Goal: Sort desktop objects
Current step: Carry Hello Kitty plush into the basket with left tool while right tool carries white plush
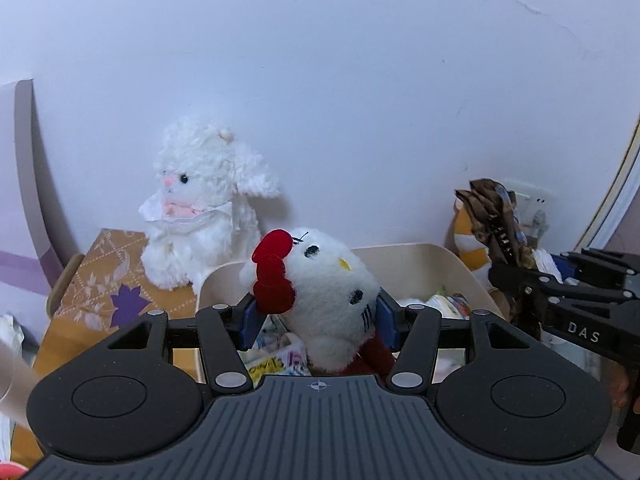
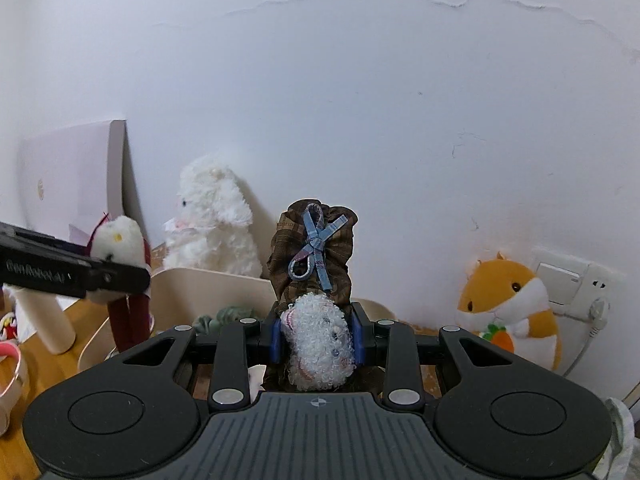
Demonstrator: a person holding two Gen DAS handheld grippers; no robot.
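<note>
My left gripper [image 1: 316, 320] is shut on a white cat plush with a red bow [image 1: 328, 280], held in the air over a cream bin [image 1: 404, 252]. The same cat plush [image 2: 118, 248] shows at the left of the right wrist view, clamped in the left gripper's black arm. My right gripper [image 2: 318, 336] is shut on a curly white doll in a brown plaid dress with a blue ribbon [image 2: 316, 276], also lifted above the cream bin [image 2: 224, 288]. In the left wrist view that doll [image 1: 500, 232] hangs at the right in the right gripper [image 1: 516, 280].
A fluffy white lamb plush [image 1: 200, 204] leans on the wall atop an orange patterned box [image 1: 104, 280]. An orange hamster plush [image 2: 512, 300] sits by a wall socket [image 2: 568, 280]. The bin holds packets and cloth. A pink-rimmed object [image 2: 12, 364] lies on the wooden desk at left.
</note>
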